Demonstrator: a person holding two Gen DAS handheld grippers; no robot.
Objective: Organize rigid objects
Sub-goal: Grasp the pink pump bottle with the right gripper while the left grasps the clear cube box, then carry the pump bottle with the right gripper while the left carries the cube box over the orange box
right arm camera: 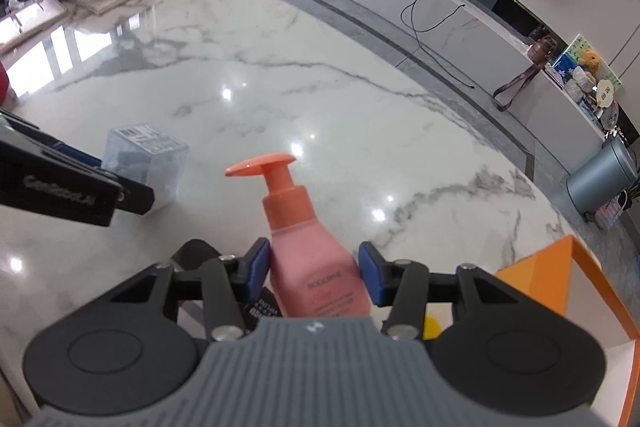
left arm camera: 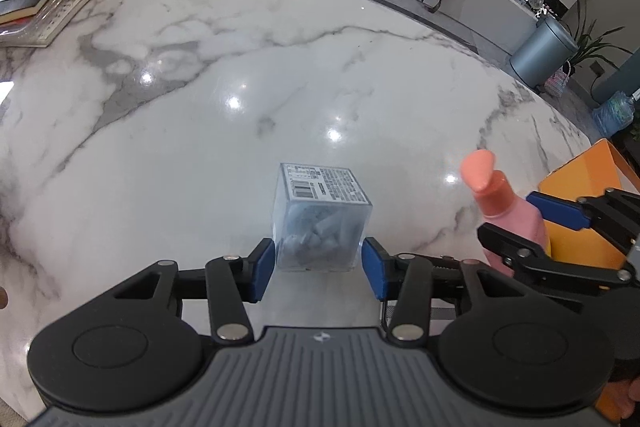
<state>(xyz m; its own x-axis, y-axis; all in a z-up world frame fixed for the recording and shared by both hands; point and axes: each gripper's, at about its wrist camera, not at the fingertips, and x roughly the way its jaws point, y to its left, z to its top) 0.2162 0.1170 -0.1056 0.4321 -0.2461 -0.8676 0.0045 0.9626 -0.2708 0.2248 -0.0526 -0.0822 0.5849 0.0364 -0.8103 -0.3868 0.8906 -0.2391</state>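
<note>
Now the left tongs straddle the clear plastic box standing on the marble desk, pads spread just beside its sides, apparently not pinching. The right tongs bracket the pink pump bottle, left pad touching; whether they pinch it cannot be told. Beside them sits an orange box. Closing squarely on the box's flat walls, low and centred, would likely keep it from twisting

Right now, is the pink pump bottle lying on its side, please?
No, the pink pump bottle stands upright between the right gripper's pads.
</note>
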